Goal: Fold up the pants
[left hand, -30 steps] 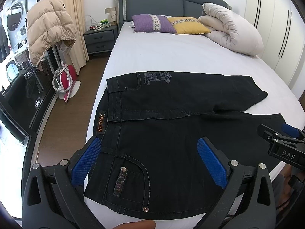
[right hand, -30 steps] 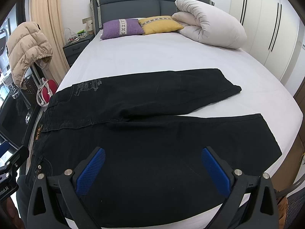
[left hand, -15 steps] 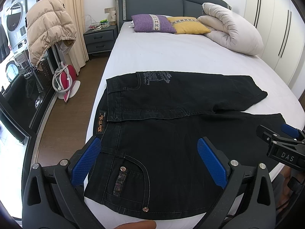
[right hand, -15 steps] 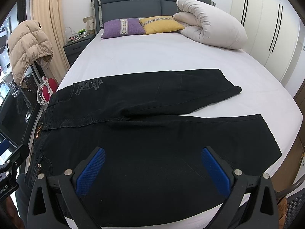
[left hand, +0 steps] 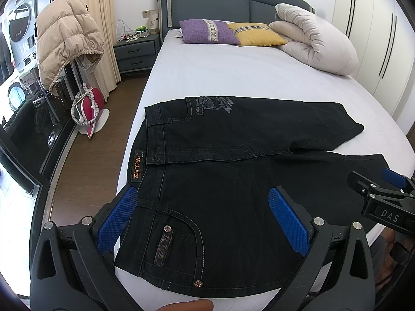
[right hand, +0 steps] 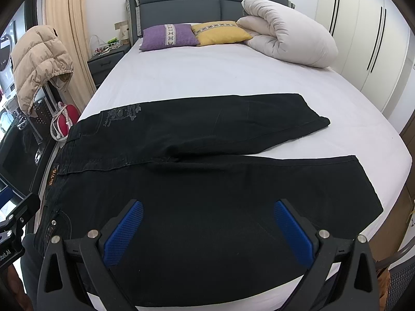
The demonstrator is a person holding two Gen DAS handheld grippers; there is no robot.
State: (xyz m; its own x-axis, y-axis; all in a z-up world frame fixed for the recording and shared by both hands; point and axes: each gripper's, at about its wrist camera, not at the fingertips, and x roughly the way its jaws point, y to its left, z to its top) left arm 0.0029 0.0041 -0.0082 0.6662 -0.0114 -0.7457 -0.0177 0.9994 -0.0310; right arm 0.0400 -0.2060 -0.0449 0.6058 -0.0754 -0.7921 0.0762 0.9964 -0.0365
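Black jeans [left hand: 228, 181] lie flat across the white bed [left hand: 233, 77], waistband at the left, both legs spread to the right; they also show in the right wrist view [right hand: 207, 181]. My left gripper [left hand: 203, 220] is open and empty, held above the near pocket and waistband area. My right gripper [right hand: 207, 230] is open and empty above the near leg. The right gripper also shows at the right edge of the left wrist view [left hand: 384, 197].
A purple pillow [left hand: 210, 31], a yellow pillow [left hand: 256, 35] and a rolled white duvet [left hand: 316, 41] lie at the bed's head. A beige puffer jacket [left hand: 64, 39], a nightstand [left hand: 136, 54] and a red-and-white item [left hand: 89, 108] stand left of the bed. White wardrobes [left hand: 376, 26] are at right.
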